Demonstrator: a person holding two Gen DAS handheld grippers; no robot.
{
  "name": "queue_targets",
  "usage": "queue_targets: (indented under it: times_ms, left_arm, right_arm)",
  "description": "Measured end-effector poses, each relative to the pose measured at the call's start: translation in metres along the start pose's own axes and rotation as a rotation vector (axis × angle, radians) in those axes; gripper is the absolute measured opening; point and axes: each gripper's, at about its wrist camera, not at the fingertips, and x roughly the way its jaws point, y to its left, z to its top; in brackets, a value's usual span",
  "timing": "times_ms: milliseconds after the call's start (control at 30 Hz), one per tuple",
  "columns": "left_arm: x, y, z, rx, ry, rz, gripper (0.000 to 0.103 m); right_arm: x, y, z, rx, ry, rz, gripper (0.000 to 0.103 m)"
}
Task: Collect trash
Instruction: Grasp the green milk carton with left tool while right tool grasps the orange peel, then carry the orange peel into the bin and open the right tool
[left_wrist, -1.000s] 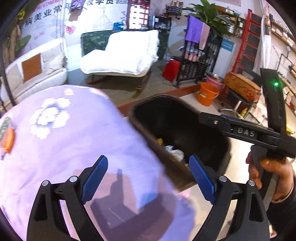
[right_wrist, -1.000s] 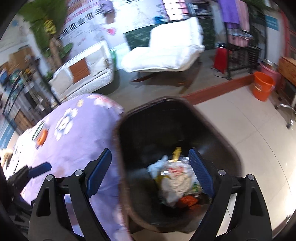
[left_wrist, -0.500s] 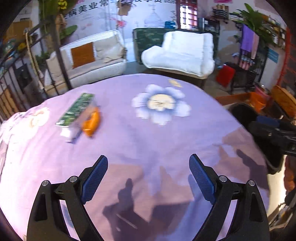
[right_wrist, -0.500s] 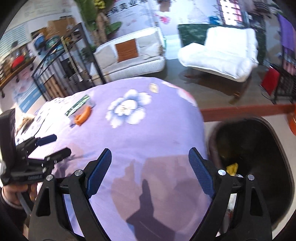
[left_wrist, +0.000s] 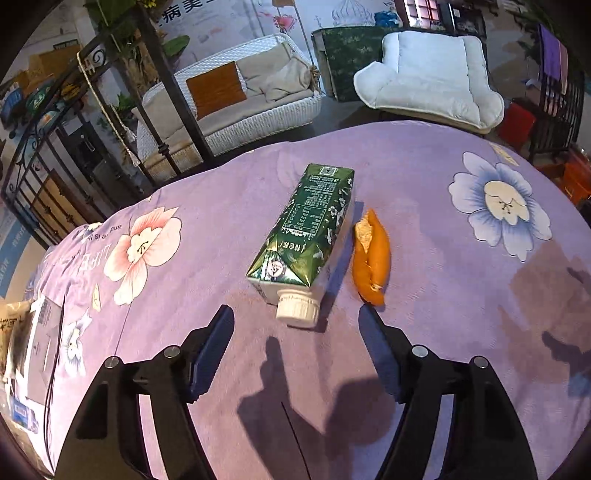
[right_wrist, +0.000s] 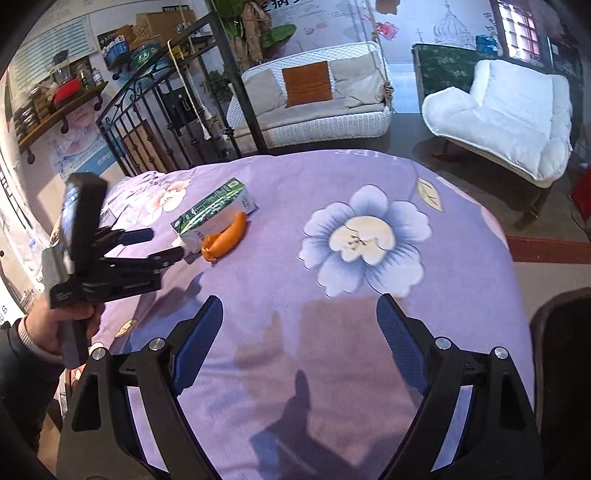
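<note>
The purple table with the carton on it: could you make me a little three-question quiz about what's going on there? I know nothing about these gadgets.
1. True or false: the green carton stands upright on the purple tablecloth.
2. Which lies right beside the carton? A) orange peel B) a spoon C) a cup
3. Fill in: the left gripper is ____, with the carton's white cap just ahead of its fingers.

Key: 1 false, it lies on its side. 2 A. 3 open. The right gripper is open too, holding nothing.
</note>
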Motion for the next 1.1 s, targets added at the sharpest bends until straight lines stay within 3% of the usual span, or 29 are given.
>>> queue_targets:
  times_ms: [267,400,533,700,833,900,1000,1100]
  left_arm:
    - [0.042,0.005,0.022,0.024,0.033,-0.039,0.060]
    - [0.041,0.010,0.026,0.016,0.024,-0.049,0.052]
    - [0.027,0.024,0.021,-0.007,-0.018,0.001,0.049]
    - [0.013,0.046,0.010,-0.047,-0.033,0.029,0.049]
    - [0.000,0.063,0.002,-0.082,-0.049,0.046,0.049]
    - [-0.005,0.068,-0.001,-0.093,-0.053,0.047,0.049]
    - [-0.013,0.072,-0.006,-0.109,-0.060,0.048,0.049]
    - [-0.020,0.072,-0.010,-0.132,-0.071,0.034,0.049]
  right_arm:
    - [0.044,0.022,0.024,-0.023,0.034,0.023,0.085]
    - [0.064,0.030,0.036,-0.018,0.046,0.028,0.085]
    - [0.086,0.043,0.045,0.004,0.078,0.071,0.083]
    - [0.130,0.075,0.056,-0.003,0.139,0.115,0.068]
    - [0.169,0.083,0.062,0.052,0.192,0.093,0.059]
    - [0.183,0.083,0.062,0.082,0.219,0.098,0.049]
    - [0.188,0.084,0.062,0.085,0.216,0.089,0.035]
    - [0.180,0.085,0.061,0.080,0.205,0.101,0.028]
